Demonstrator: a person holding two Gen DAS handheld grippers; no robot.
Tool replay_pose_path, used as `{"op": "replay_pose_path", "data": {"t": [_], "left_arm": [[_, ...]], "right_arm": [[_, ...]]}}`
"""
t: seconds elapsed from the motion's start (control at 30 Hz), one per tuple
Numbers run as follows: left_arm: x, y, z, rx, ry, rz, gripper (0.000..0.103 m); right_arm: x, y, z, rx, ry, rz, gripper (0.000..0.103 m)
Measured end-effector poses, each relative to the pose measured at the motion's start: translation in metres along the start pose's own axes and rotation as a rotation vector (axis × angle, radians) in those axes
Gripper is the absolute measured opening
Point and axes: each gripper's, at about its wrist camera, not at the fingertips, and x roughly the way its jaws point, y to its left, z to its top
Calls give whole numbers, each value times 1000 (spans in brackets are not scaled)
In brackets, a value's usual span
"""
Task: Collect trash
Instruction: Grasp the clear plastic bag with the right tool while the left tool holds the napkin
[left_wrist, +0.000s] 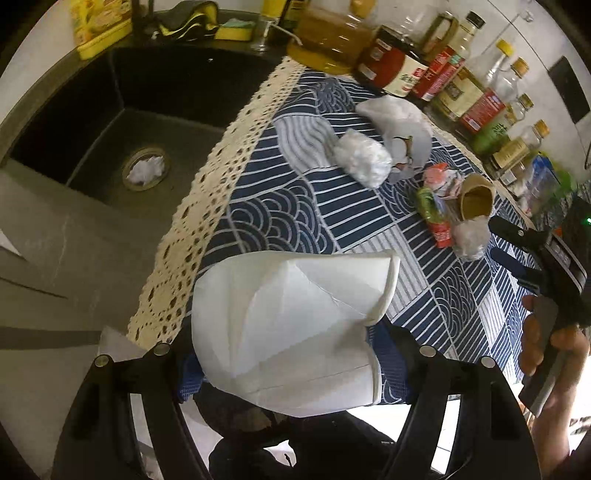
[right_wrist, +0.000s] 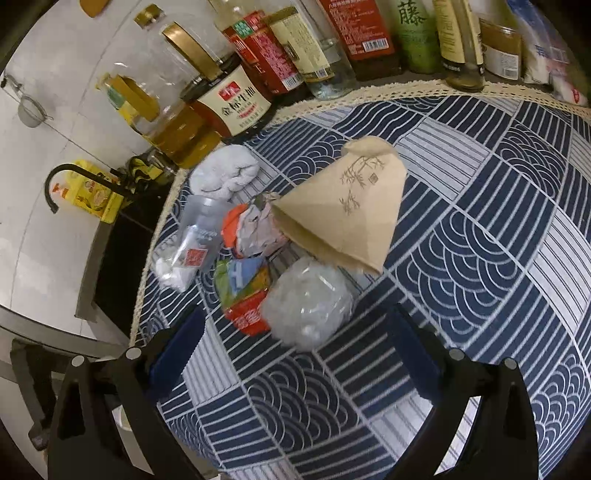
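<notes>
Clamping a crumpled white paper cup (left_wrist: 295, 332), the left gripper (left_wrist: 295, 369) jaws hold it low centre of frame, over the lace edge of the blue patterned surface (left_wrist: 280, 221). Right gripper (right_wrist: 295, 354) jaws stand apart, empty, just short of a clear plastic wad (right_wrist: 308, 302). Brown paper cone (right_wrist: 343, 206) and wrappers (right_wrist: 247, 266) lie mid-frame, partly overlapping; open cloth to the right.

Left tool (left_wrist: 291, 373) clamps crushed white paper cup (left_wrist: 295, 332).

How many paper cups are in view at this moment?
2. A crushed white paper cup is clamped in the left gripper; a flattened brown paper cup lies on the tablecloth beyond the open right gripper. Others may be hidden.
</notes>
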Motion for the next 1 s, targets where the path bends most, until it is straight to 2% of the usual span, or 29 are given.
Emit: {"op": "replay_pose_path", "data": {"t": [0.2,0.27,0.37,0.6,1.0], "left_arm": [[-3,6,0,-30,-12,1,75],[-3,7,0,-37,-13,4,75],[-5,9,0,-49,-16,5,75],[-3,11,-3,-54,-13,-7,75],[-16,4,-7,0,-37,-50,75]], "right_arm": [[18,6,7,-31,41,-36,76],[23,5,7,-34,56,-50,64],[24,5,8,-36,35,-73,60],[18,7,4,-31,26,-63,57],[-19,16,-19,-15,-26,-64,57]]}}
